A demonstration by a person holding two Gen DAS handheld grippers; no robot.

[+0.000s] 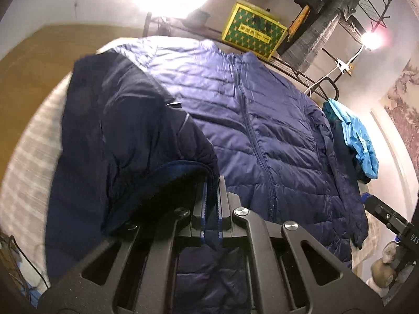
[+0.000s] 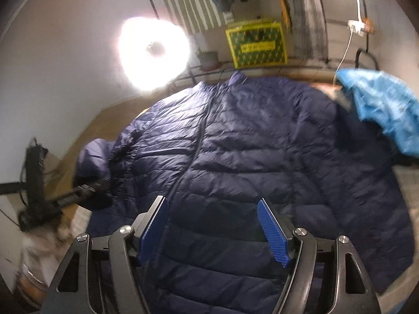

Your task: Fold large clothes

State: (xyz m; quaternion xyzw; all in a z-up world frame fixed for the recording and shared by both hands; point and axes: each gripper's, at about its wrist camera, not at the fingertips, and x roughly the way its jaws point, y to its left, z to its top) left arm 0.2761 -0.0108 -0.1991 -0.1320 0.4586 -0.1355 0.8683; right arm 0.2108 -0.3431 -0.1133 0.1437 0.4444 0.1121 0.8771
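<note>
A navy quilted puffer jacket [image 1: 256,120] is being folded on the bed; one sleeve cuff [image 1: 183,172] is being clamped by the left gripper [image 1: 211,209]; the right gripper [image 2: 213,225] is being held apart above it; most folding seemingly remains.

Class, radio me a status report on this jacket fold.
Left gripper shut on jacket sleeve cuff, lifted. Right gripper open over navy puffer jacket. Blue garment overlaps far sleeve.

**Left gripper clamped, right gripper spread**

The left gripper [image 1: 211,209] has its blue-padded fingers pressed together on a fold of dark fabric, held raised. The right gripper [image 2: 213,225] points forward and down, its ribbed blue pads [image 2: 272,231] wide apart with nothing between them, its black linkage arms splayed.
</note>
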